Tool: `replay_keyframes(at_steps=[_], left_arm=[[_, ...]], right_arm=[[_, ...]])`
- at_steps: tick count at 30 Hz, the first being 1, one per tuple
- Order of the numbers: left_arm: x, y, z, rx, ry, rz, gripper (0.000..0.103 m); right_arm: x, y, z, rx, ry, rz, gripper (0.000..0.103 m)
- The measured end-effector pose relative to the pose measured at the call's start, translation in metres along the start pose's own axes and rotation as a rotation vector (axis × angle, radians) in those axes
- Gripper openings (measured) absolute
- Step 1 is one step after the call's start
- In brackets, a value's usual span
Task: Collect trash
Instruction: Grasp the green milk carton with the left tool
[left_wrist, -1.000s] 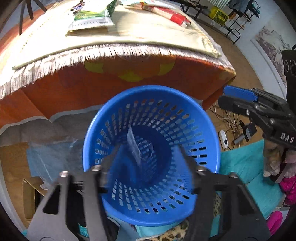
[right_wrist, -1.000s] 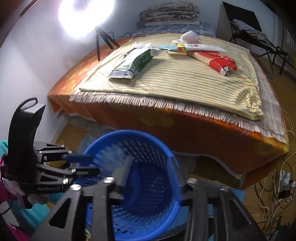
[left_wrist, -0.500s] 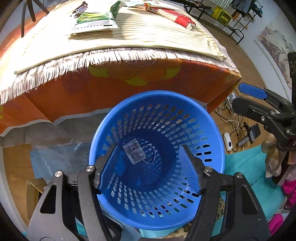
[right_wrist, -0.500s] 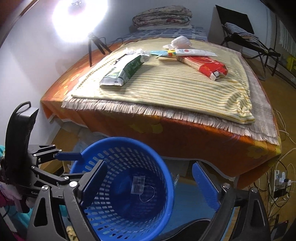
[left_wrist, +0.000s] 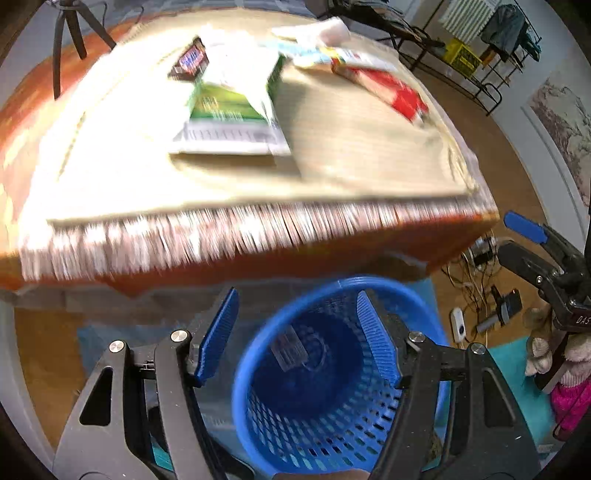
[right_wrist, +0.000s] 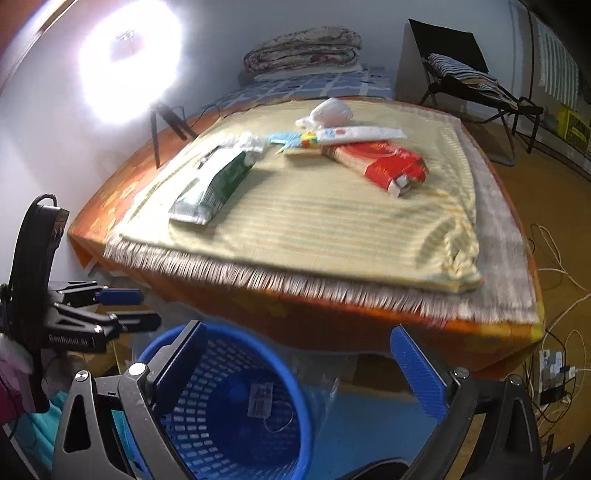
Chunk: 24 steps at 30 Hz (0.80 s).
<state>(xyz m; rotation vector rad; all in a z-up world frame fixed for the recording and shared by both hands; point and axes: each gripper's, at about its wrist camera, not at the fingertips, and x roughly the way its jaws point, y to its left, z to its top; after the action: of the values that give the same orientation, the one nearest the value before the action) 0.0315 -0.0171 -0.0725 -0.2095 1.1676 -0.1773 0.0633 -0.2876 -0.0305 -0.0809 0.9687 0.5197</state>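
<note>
Both the left gripper (left_wrist: 297, 345) and the right gripper (right_wrist: 295, 365) stand with fingers wide apart and hold nothing, above the blue perforated plastic basket (left_wrist: 258, 410) at bottom centre, where a small clear plastic wrapper (right_wrist: 260, 399) lies inside.

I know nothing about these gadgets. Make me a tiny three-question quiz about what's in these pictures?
1. True or false: the small clear packet lies inside the blue basket.
2. Which wrapper lies nearest the fringed edge of the bed? A) green and white pack B) red pack C) white tube
3. Fill in: both the left hand-held gripper and the right hand-held gripper are ____ and hold nothing.

Key: 1 true; 2 A; 3 open.
</note>
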Motion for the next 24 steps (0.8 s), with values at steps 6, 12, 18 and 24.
replay_keyframes(at_steps=[6, 12, 18, 24], left_arm=[[-0.009, 0.023, 0.050, -0.050, -0.065, -0.012, 0.082], [-0.007, 0.038, 0.092, -0.128, -0.086, -0.052, 0.083], [0.007, 0.041, 0.120, -0.157, -0.063, -0.070, 0.084], [0.023, 0.043, 0.136, -0.174, -0.029, -0.034, 0.084]], right_arm=[[0.007, -0.022, 0.039, 0.041, -0.035, -0.004, 0.101], [0.021, -0.042, 0.088, 0.100, -0.065, 0.018, 0.101], [0.049, -0.074, 0.135, 0.259, -0.067, 0.110, 0.101], [0.082, -0.104, 0.171, 0.361, -0.061, 0.096, 0.100]])
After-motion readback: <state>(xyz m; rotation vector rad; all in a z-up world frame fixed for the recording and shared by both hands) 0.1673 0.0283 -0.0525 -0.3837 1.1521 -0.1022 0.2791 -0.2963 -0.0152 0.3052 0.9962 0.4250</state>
